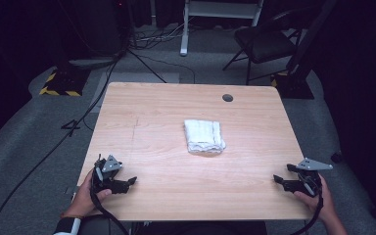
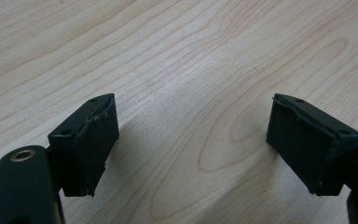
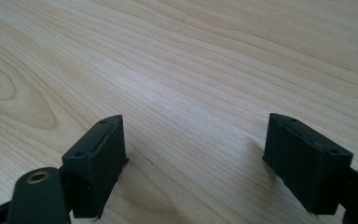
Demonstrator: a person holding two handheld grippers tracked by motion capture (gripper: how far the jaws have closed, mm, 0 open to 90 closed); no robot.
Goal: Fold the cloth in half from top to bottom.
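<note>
White waffle-weave towel (image 1: 204, 137) on light wood-grain table (image 1: 152, 127); black hand-held grippers, grey floor (image 1: 29, 147).

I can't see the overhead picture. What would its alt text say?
A folded white towel lies near the middle of a light wooden table. A person's hands at the near edge each hold a black gripper, the left gripper and the right gripper, both apart from the towel. A chair and cables sit on the grey floor behind.

I see the left tool (image 1: 127, 182) low at the near left corner, left hand (image 1: 85, 196) gripping it from behind, jaws wide apart, nothing between them. My right tool (image 1: 280, 180) sits at the near right edge, right hand (image 1: 318, 196) on it, jaws spread wide and empty too. Tips point inward.
</note>
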